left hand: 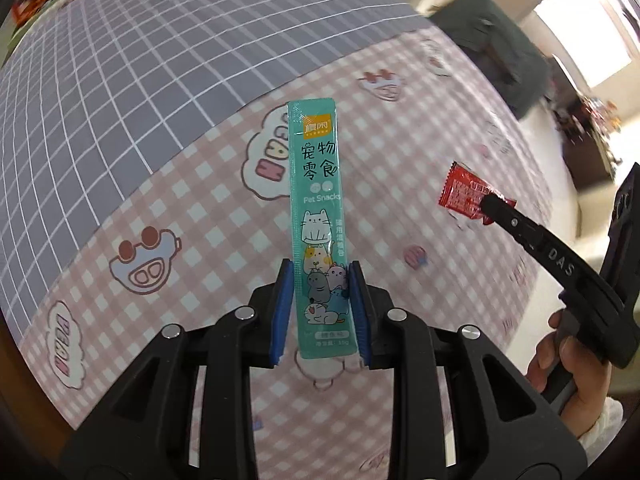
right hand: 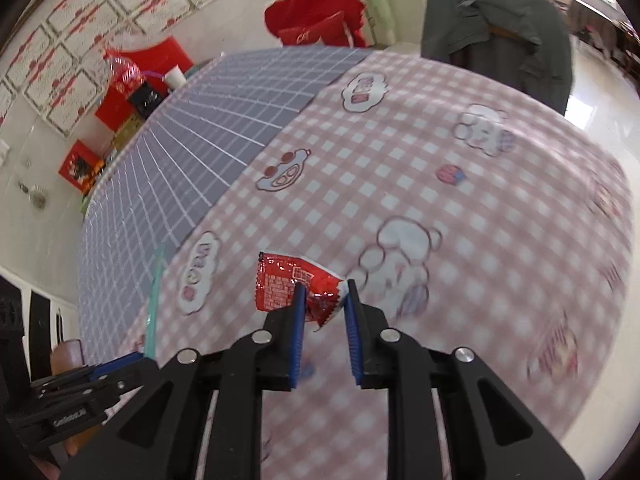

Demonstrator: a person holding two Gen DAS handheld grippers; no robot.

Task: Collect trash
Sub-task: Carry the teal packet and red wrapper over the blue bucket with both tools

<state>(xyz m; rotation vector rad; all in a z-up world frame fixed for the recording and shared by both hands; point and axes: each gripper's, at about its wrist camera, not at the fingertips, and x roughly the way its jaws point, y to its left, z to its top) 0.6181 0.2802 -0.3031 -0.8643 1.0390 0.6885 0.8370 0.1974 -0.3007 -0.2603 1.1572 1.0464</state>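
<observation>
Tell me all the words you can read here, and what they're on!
"Pet Snacks", "宠物零食": teal sachet in the left gripper.
"DAS": a finger of the right gripper.
Red wrapper: print too small to read.
Wall sheets: blurred.

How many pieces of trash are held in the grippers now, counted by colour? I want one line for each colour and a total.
Teal: 1, the pet snack sachet held upright in the left gripper.
Red: 1, the crumpled wrapper pinched in the right gripper.
Total: 2
</observation>
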